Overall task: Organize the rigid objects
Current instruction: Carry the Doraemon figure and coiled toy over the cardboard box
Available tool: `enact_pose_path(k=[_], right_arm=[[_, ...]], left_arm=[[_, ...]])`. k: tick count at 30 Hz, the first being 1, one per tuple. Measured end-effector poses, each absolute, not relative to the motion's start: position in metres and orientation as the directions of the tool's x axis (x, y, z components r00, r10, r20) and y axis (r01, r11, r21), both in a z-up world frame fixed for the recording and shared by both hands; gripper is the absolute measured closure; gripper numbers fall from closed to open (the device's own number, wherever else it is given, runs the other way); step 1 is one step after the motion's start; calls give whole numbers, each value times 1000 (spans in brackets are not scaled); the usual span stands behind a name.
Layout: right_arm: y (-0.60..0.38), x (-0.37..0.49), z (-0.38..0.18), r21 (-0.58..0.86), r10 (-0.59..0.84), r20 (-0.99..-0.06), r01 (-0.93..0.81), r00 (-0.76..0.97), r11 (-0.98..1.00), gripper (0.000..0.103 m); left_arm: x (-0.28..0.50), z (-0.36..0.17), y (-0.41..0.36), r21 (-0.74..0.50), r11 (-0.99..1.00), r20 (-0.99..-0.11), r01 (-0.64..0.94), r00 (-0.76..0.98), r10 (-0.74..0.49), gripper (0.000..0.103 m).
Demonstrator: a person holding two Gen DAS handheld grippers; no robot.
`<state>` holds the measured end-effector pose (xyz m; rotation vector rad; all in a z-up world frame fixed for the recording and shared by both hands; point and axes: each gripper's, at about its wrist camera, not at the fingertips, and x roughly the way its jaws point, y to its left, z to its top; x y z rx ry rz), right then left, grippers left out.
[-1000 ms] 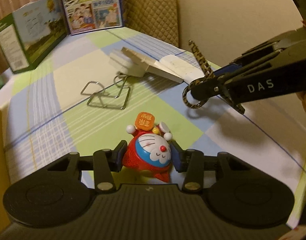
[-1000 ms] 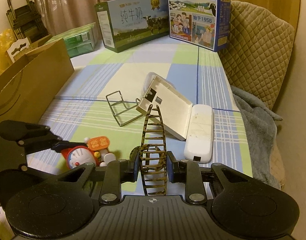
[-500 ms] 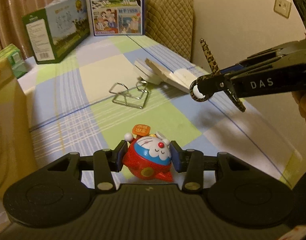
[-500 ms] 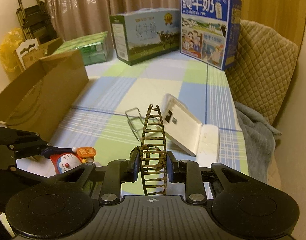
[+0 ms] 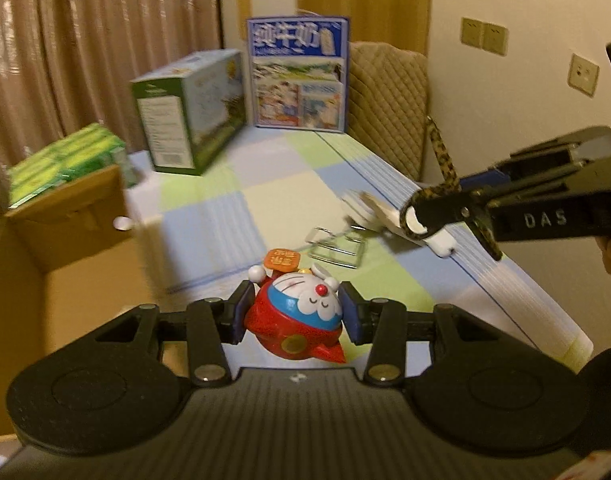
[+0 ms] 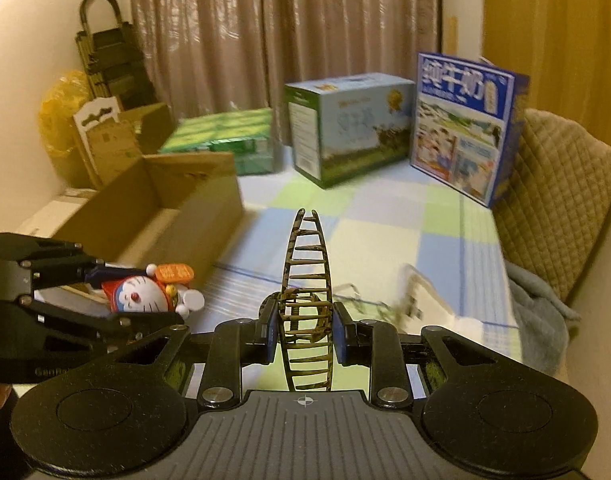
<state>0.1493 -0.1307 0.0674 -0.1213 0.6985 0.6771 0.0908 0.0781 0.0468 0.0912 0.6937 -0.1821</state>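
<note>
Holding two things up in the air, we look from left to right. Far on the left sits the brown cardboard box (image 6: 153, 216), open on top, and we think the things should go in there. Next comes our left tongs (image 5: 293, 316), pinching the round red and blue cat toy (image 5: 295, 322) on both sides, up above the checked surface (image 5: 233, 216) and close to the box wall. The toy is round and smooth, so it could slip or roll out of the pads if we tip it or squeeze too softly. In the middle, a wire stand (image 5: 337, 246) and a white case (image 5: 389, 216) lie on the surface, waiting. On the right, our right tongs (image 6: 303, 326) pinch the spotted hair clip (image 6: 307, 300), which stands up tall between the pads. The clip is thin and sticks out far, so it could twist or catch on the box edge. The two tongs are near each other, so they could bump if we both go for the box together. The milk boxes (image 6: 349, 124) stand at the back, well apart from us.
</note>
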Motion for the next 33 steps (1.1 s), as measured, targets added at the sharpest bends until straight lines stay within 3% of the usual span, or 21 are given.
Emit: enact_pose_path(k=[18,33], right_arm=[[15,137,89,186,687,-591,-756,424,627,79],[71,146,61,228,681,-641,-760,354,608,79]], left_arm=[[63,70,235,104,993,-654,-57,748,112,63],[56,50,268,85,992,-685,-95,717,127,63]])
